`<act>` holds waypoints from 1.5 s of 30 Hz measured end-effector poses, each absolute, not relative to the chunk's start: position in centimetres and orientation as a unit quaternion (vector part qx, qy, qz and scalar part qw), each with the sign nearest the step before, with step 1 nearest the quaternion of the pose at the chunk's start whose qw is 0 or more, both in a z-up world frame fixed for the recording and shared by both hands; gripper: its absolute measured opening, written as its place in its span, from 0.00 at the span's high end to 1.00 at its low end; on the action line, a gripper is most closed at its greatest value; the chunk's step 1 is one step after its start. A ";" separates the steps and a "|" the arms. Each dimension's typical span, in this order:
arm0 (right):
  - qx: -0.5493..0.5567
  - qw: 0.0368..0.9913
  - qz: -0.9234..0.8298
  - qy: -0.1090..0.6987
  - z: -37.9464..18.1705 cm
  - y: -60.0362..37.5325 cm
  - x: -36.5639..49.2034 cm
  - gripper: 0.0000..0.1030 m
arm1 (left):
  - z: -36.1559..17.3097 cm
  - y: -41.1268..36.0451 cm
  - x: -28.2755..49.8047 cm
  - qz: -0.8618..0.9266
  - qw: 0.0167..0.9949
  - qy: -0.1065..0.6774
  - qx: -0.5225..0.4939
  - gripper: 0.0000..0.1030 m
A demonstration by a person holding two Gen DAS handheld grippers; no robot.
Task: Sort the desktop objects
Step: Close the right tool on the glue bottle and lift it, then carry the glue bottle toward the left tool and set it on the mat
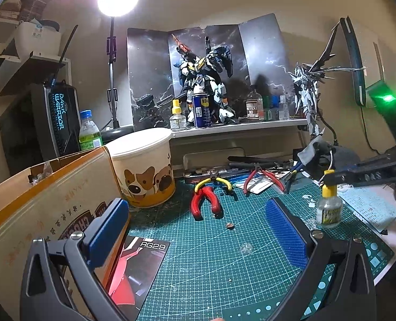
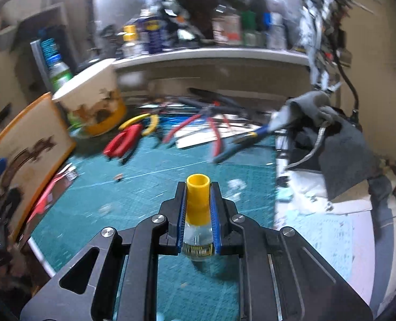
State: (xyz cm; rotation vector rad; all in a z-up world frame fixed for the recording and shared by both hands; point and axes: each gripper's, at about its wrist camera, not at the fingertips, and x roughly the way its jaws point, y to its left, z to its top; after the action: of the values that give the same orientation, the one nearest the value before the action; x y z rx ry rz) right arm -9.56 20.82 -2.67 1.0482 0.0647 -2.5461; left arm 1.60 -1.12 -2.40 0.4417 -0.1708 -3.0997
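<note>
My right gripper (image 2: 197,200) is shut on a small clear bottle with a yellow cap (image 2: 197,198), gripping its neck just above the green cutting mat (image 2: 134,187). The same bottle (image 1: 328,203) shows in the left wrist view at the mat's right side, held by the right gripper (image 1: 331,178). My left gripper (image 1: 195,224) is open and empty over the mat's near part. Red-handled pliers (image 1: 204,200), yellow-handled pliers (image 1: 215,182) and thin red cutters (image 1: 262,178) lie at the mat's far edge.
A cardboard box (image 1: 45,203) stands at the left with a dog-print bucket (image 1: 144,165) behind it. A black booklet (image 1: 139,272) lies by the box. A shelf (image 1: 238,127) with cans, bottles and model robots runs along the back. Grey cloth (image 2: 329,139) lies at the right.
</note>
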 end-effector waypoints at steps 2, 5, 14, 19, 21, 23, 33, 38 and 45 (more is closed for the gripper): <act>0.368 0.203 -0.907 0.024 -2.4 20.3 -8.0 0.85 | -2.4 -1.1 1.9 -0.989 0.002 -0.054 0.139 0.00; 0.350 0.221 -0.910 0.020 -2.1 19.1 -5.7 0.85 | -2.4 -1.2 2.4 -0.989 0.003 -0.053 0.140 0.00; 0.298 0.233 -0.925 0.025 -1.8 15.6 -1.0 0.85 | -2.7 -2.4 4.2 -0.988 0.001 -0.041 0.148 0.00; 0.265 0.226 -0.937 0.027 -1.8 14.2 0.4 0.85 | -3.4 -3.1 5.1 -0.987 0.002 -0.042 0.156 0.00; 0.246 0.220 -0.943 0.030 -1.5 13.9 1.2 0.85 | -3.6 -3.4 5.1 -0.987 0.002 -0.039 0.158 0.00; 0.224 0.210 -0.951 0.031 -1.4 13.8 2.1 0.85 | -3.6 -3.6 5.1 -0.986 0.001 -0.036 0.160 0.00; 0.174 0.185 -0.967 0.010 -3.8 13.4 3.5 0.85 | -4.0 -4.0 5.1 -0.986 -0.003 -0.040 0.161 0.00; 0.183 0.182 -0.966 0.006 -5.0 13.1 2.8 0.85 | -4.2 -4.2 5.0 -0.985 0.000 -0.040 0.166 0.00; 0.192 0.176 -0.965 0.009 -6.3 12.5 2.6 0.85 | -4.7 -4.4 4.8 -0.985 -0.002 -0.037 0.171 0.00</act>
State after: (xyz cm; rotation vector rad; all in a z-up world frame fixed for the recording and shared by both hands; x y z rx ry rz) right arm 2.64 12.48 -6.29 0.5428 0.0266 -2.7340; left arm 4.77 -4.37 -4.73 0.5382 -0.1156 -3.0964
